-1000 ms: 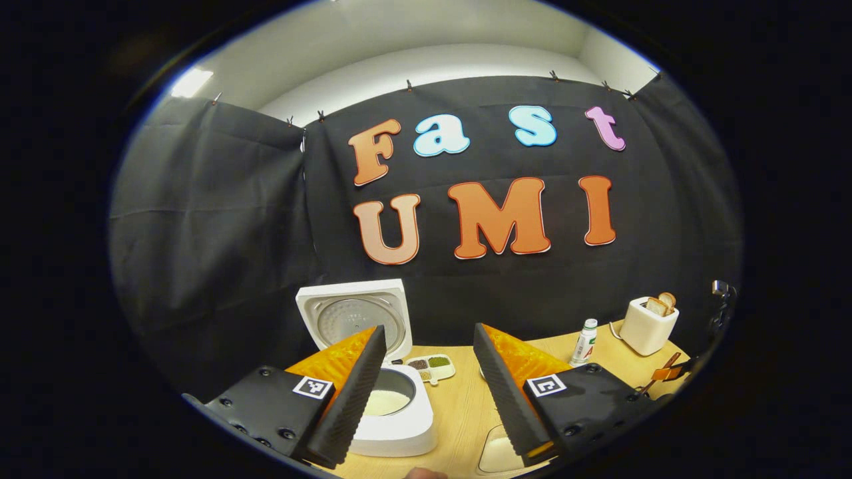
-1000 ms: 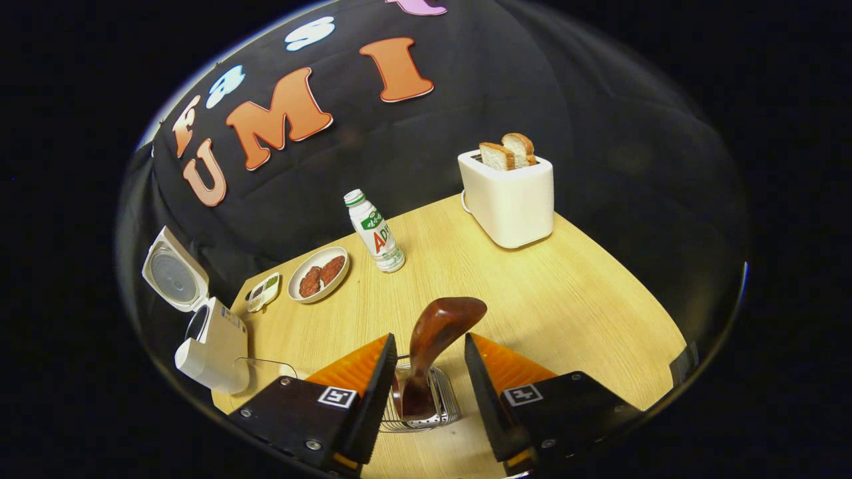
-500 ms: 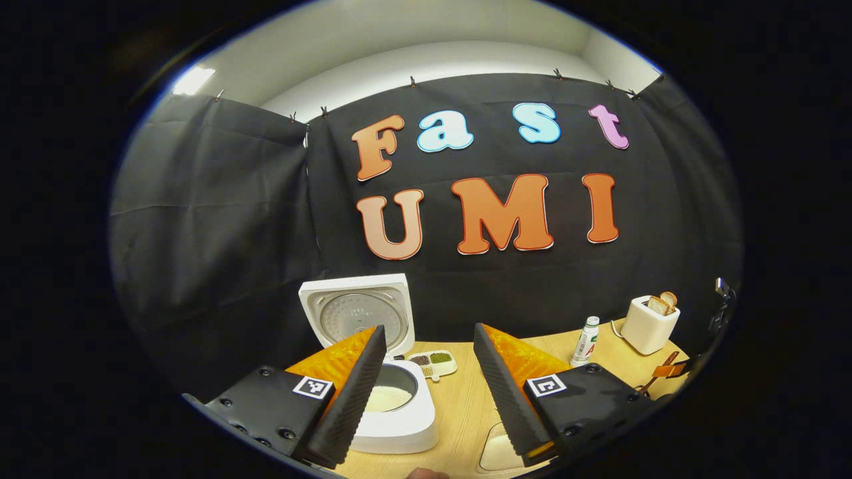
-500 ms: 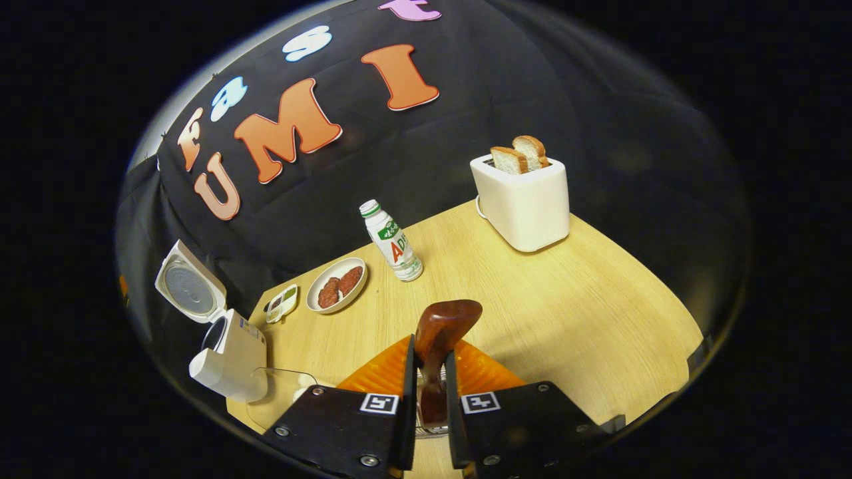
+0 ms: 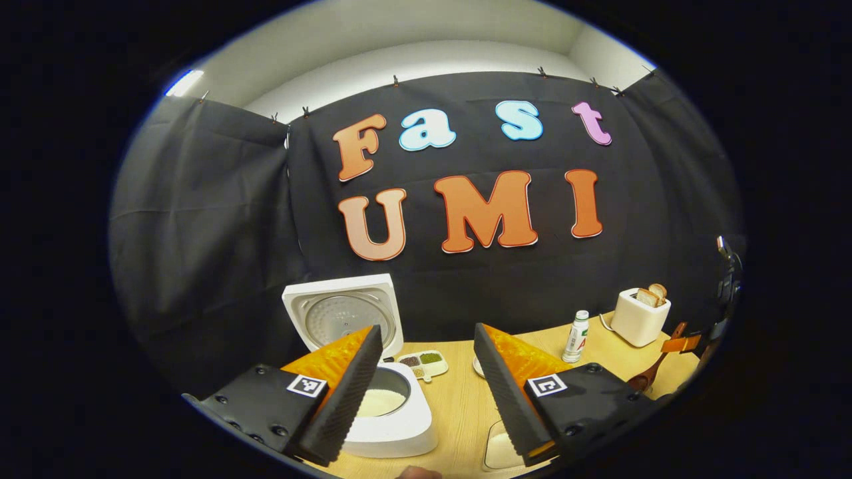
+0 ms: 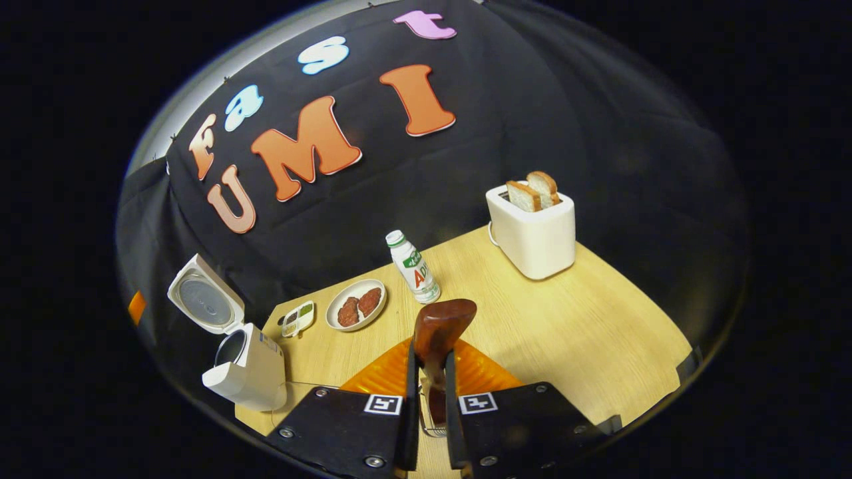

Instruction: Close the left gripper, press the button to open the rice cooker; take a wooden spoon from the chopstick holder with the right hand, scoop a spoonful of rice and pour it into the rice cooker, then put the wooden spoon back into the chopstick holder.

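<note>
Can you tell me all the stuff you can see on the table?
White rice cooker: one, lid up, table's left end.
White toaster: one, two bread slices in it, far right.
White drink bottle: one, mid table.
White oval plate: one, brown food on it, left of bottle.
Small divided dish: one, between plate and cooker.
Brown wooden spoon: one, clamped upright.
Light wooden table: one.
Right gripper: fingers shut on spoon.
Left gripper: fingers apart, near cooker.
</note>
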`<state>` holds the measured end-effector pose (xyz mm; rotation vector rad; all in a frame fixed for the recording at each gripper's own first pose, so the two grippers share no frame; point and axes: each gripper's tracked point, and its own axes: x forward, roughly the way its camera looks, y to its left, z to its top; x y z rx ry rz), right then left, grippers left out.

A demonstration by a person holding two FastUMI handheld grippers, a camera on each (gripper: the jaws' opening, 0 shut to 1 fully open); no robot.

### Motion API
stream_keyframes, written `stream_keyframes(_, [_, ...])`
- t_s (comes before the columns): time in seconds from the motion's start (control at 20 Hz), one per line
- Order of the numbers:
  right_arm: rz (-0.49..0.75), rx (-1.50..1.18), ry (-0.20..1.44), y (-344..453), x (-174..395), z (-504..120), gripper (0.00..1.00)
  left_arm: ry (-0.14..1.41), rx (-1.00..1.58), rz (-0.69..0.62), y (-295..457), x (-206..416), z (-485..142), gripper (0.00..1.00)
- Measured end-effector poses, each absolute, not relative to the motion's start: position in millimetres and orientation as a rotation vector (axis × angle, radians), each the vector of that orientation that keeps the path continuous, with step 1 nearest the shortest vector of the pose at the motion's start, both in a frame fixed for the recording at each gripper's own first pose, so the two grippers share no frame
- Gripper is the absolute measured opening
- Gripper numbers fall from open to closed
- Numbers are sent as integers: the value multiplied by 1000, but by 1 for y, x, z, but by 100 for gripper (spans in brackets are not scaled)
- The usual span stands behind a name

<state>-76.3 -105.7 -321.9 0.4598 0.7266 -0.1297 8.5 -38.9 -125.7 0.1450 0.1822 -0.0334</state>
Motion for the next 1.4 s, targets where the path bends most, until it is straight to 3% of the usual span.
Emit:
stream_keyframes(0.5, [-27, 496, 622, -27, -59, -259, 17, 160, 132, -15, 3, 14, -123, 98])
stream_keyframes(0.9, [50, 413, 679, 52, -66, -283, 17, 157, 128, 34, 58, 10, -127, 99])
stream_keyframes(1.4, [-6, 182, 750, 75, -77, -337, 17, 192, 129, 63, 120, -2, -142, 99])
